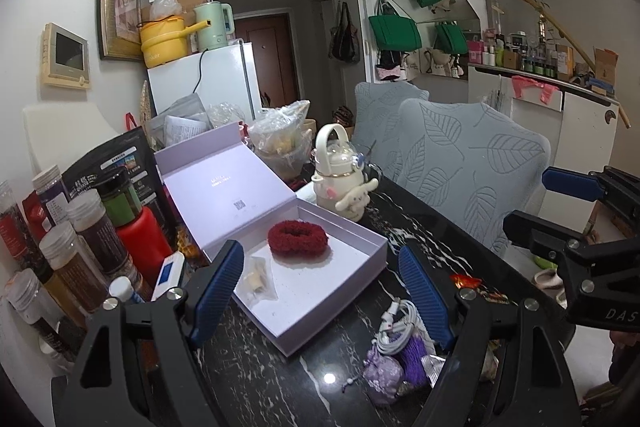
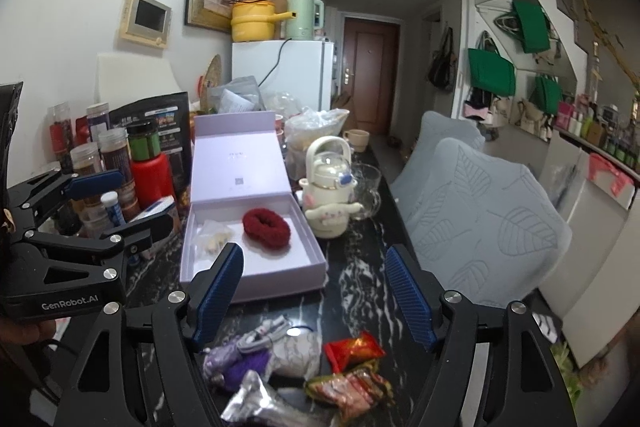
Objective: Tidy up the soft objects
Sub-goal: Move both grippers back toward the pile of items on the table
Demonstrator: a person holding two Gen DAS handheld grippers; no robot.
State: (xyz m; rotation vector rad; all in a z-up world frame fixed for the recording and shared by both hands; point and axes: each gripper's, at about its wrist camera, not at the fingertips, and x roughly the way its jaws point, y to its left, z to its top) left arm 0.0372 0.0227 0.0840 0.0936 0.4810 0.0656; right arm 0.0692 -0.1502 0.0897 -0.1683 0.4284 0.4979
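Observation:
An open lilac box [image 1: 372, 242] [image 2: 308, 251] lies on the black marble table. In it sit a dark red fluffy scrunchie [image 1: 298, 236] [image 2: 266, 227] and a small clear bag with pale contents [image 1: 257, 279] [image 2: 212, 239]. My left gripper [image 1: 324, 295] is open and empty, hovering over the box's near corner. My right gripper [image 2: 314, 291] is open and empty, just in front of the box. Near me lie a purple pouch with a purple scrunchie [image 1: 390, 367] [image 2: 236, 363] and a white cable [image 1: 400, 327].
Snack packets [image 2: 352, 367] and a foil packet [image 2: 256, 403] lie at the near edge. A cream bottle with a plush dog [image 1: 340, 175] [image 2: 330, 187] stands beside the box. Jars and a red bottle [image 1: 140, 239] crowd the left. Leaf-patterned chairs [image 1: 472, 171] stand on the right.

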